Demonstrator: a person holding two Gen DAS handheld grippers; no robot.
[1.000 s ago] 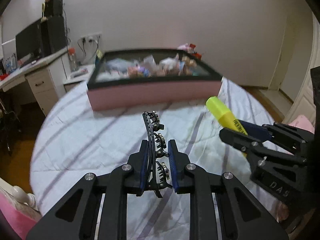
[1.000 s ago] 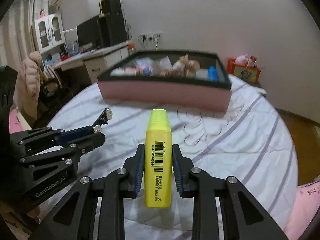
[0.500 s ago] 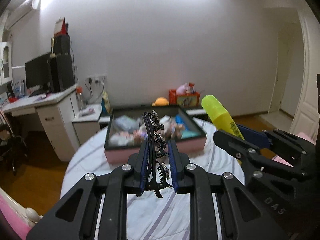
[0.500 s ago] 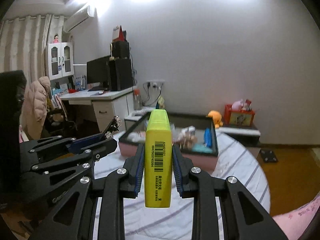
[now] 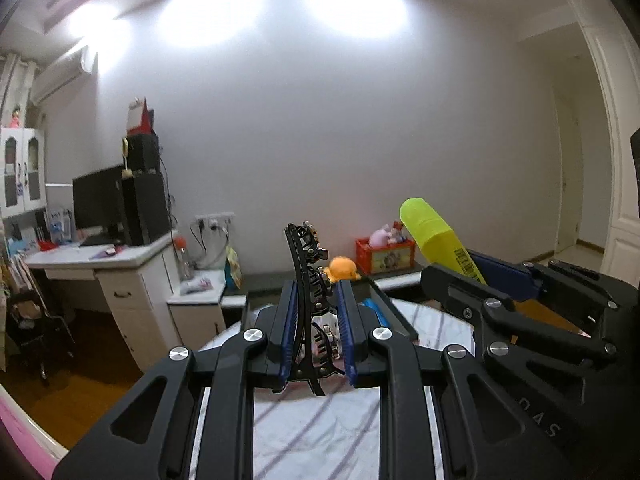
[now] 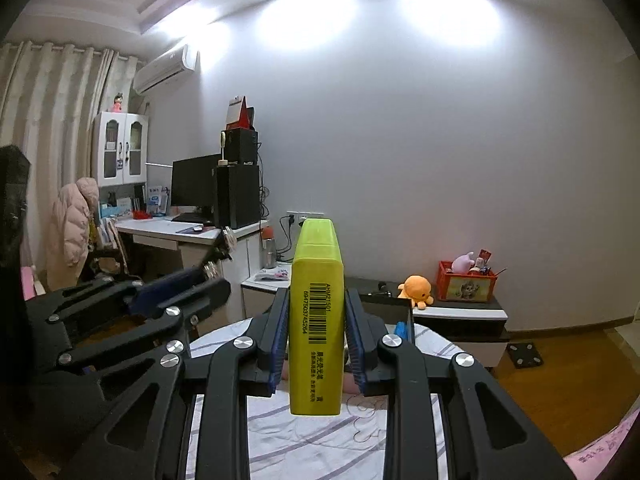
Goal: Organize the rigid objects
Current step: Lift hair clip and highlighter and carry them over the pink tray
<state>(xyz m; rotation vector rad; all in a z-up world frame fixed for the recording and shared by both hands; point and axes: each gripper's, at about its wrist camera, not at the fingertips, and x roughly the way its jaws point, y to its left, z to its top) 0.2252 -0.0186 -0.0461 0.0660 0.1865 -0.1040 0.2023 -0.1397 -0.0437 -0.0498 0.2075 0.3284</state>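
My left gripper (image 5: 316, 300) is shut on a black hair clip (image 5: 310, 280) with metal studs, held upright in the air. My right gripper (image 6: 316, 312) is shut on a yellow highlighter (image 6: 317, 308) with a barcode label, cap pointing up. The right gripper and highlighter (image 5: 436, 236) also show at the right of the left wrist view. The left gripper (image 6: 212, 276) shows at the left of the right wrist view. Both are raised above the striped bedsheet (image 5: 316, 432). The black-rimmed tray (image 5: 394, 312) is mostly hidden behind the fingers.
A white desk (image 6: 176, 232) with a monitor and speakers stands left. A low cabinet (image 6: 460, 316) holds an orange plush (image 6: 416, 288) and a red box (image 6: 468, 284). Wooden floor (image 6: 560, 384) lies right of the bed.
Both grippers have lifted and tilted up with their objects. The tray has dropped from the middle of the views to behind the fingers, and the wall fills the views.
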